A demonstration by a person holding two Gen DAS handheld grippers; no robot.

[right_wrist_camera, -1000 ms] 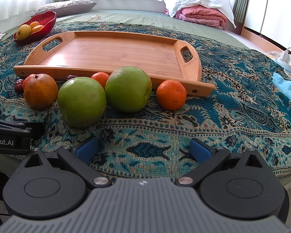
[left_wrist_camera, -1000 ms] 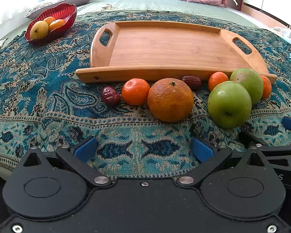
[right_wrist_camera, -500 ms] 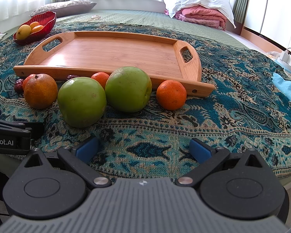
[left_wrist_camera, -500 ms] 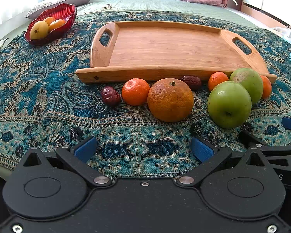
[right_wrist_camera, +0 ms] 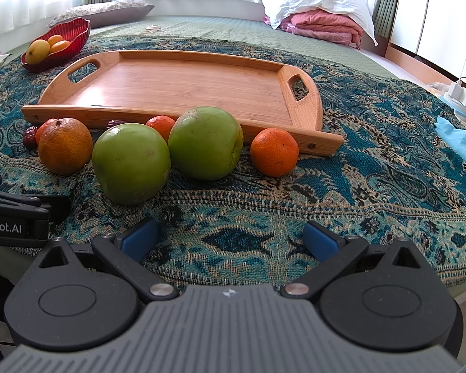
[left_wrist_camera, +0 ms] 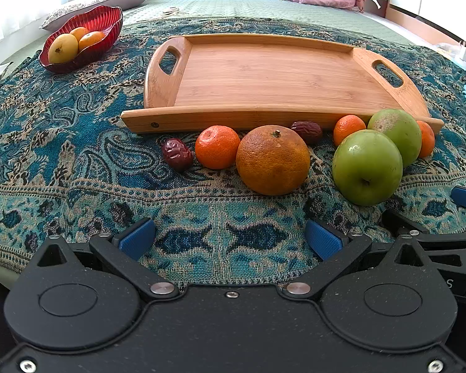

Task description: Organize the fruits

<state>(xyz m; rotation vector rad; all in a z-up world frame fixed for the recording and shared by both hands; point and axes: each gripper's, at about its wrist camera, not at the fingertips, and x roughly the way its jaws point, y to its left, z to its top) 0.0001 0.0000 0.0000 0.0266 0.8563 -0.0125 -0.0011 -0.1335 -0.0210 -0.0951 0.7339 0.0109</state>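
Nearest the cameras, the left gripper and the right gripper hover side by side over the near edge of the patterned blue cloth. Both are spread wide and grasp nothing.

Just beyond them the fruits lie in a loose row running left to right along the front rail of the wooden tray. From the left wrist view: a red date, a small mandarin, then the large orange with its stem end tilted up and away. Behind the orange, a second date lies against the rail. Further right sits the nearer green apple, its stem pit facing the camera. It touches the farther green apple, with a mandarin tucked behind the pair. Another mandarin ends the row, just beside the tray's right corner.

The tray's long axis runs left to right, a cut-out handle at each end.

Far left, well apart, a red bowl holds yellow and orange fruit. Beyond lie a pillow and folded bedding.
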